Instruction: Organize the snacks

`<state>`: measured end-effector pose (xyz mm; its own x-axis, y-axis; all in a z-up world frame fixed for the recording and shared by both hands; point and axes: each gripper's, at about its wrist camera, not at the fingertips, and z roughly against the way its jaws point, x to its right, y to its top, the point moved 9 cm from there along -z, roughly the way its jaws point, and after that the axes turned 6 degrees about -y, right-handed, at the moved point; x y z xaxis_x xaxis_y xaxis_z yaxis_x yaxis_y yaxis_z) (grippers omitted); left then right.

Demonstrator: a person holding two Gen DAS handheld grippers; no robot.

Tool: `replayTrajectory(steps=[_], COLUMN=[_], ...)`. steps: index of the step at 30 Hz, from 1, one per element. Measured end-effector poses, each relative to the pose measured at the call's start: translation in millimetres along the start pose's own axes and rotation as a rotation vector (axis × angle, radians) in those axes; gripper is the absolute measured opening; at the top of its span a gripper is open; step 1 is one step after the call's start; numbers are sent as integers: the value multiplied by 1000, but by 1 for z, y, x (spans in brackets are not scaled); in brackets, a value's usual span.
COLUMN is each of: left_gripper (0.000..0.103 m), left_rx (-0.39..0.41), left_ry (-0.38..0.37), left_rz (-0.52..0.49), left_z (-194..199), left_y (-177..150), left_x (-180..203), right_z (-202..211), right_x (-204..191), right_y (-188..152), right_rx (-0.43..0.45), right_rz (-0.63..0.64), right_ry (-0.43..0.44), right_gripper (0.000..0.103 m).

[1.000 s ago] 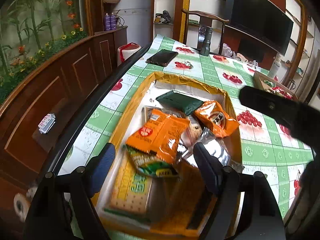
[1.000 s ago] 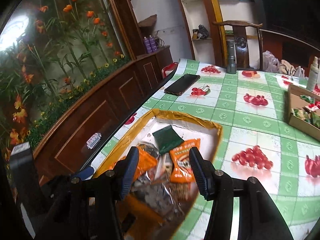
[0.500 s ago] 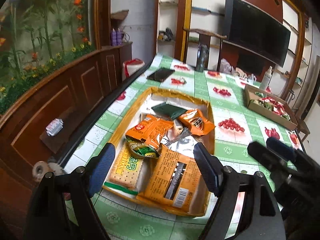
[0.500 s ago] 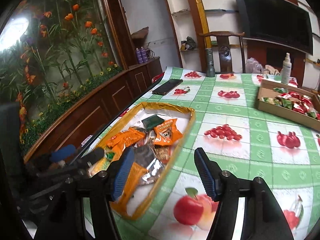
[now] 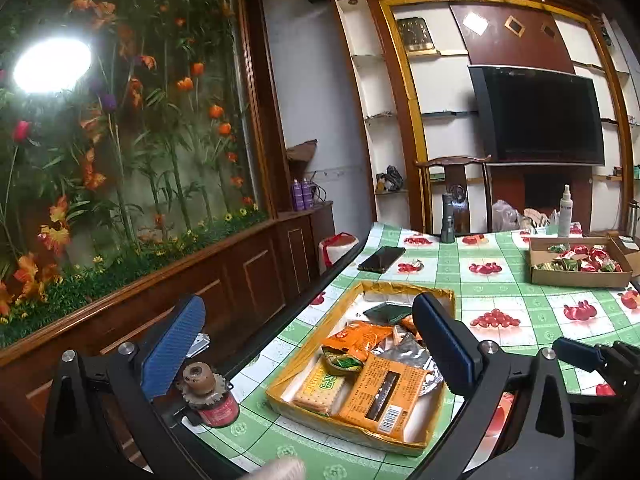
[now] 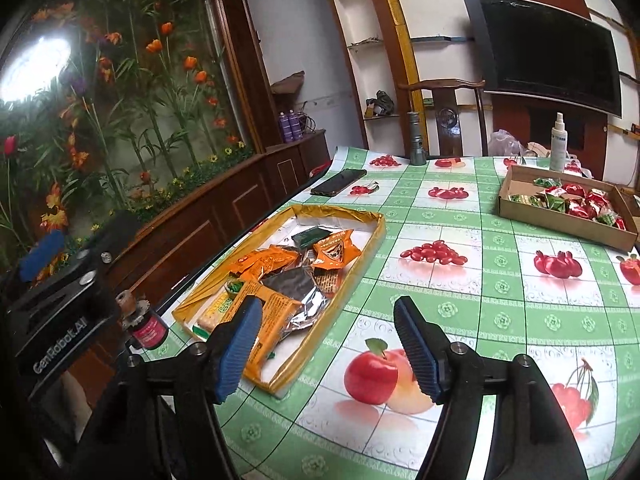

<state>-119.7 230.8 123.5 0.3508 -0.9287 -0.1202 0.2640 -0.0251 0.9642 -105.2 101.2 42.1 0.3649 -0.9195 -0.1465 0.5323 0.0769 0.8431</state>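
Observation:
A shallow yellow tray [image 5: 296,360] [image 6: 380,232] lies on the table's left side. It holds several snack packs: orange packets [image 5: 360,338] [image 6: 334,250], a dark green packet [image 5: 386,312], a biscuit pack [image 5: 320,386], an orange box [image 5: 384,394] and a silver foil bag [image 6: 296,286]. My left gripper [image 5: 308,348] is open and empty, held back above the tray's near end. My right gripper [image 6: 326,344] is open and empty over the tablecloth by the tray's near right corner.
A cardboard box [image 5: 576,278] [image 6: 560,220] of red and green sweets stands at the far right. A black phone [image 5: 380,259] [image 6: 338,182], a grey flashlight [image 6: 416,138] and a spray bottle [image 6: 558,142] stand further back. A small red jar [image 5: 210,394] sits at the table's near left edge.
Both grippers have drawn back and up from the tray, which now looks smaller and further off. Both stayed open and empty.

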Motion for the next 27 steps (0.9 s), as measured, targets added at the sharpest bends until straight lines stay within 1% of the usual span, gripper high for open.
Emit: replayTrajectory(steps=[1, 3, 5, 6, 12, 15, 27], left_gripper=[103, 103, 103, 103, 103, 103, 103], left_rx=[-27, -120, -177, -198, -264, -301, -381], left_ry=[-36, -128, -168, -176, -200, -216, -249], left_rz=[8, 36, 50, 54, 94, 109, 112], left_z=[-3, -12, -19, -23, -36, -38, -49], left_y=[-3, -13, -22, -26, -38, -51, -73], left_x=[3, 12, 18, 20, 25, 32, 38], right_z=[0, 0, -1, -1, -4, -8, -25], right_x=[1, 1, 2, 3, 1, -1, -6], right_y=[-2, -6, -12, -15, -26, -31, -44], right_rx=[-1, -9, -20, -24, -37, -54, -108], right_rz=[-1, -1, 1, 2, 30, 34, 56], right_ry=[1, 3, 3, 4, -8, -5, -12], right_gripper=[72, 73, 73, 73, 74, 75, 75])
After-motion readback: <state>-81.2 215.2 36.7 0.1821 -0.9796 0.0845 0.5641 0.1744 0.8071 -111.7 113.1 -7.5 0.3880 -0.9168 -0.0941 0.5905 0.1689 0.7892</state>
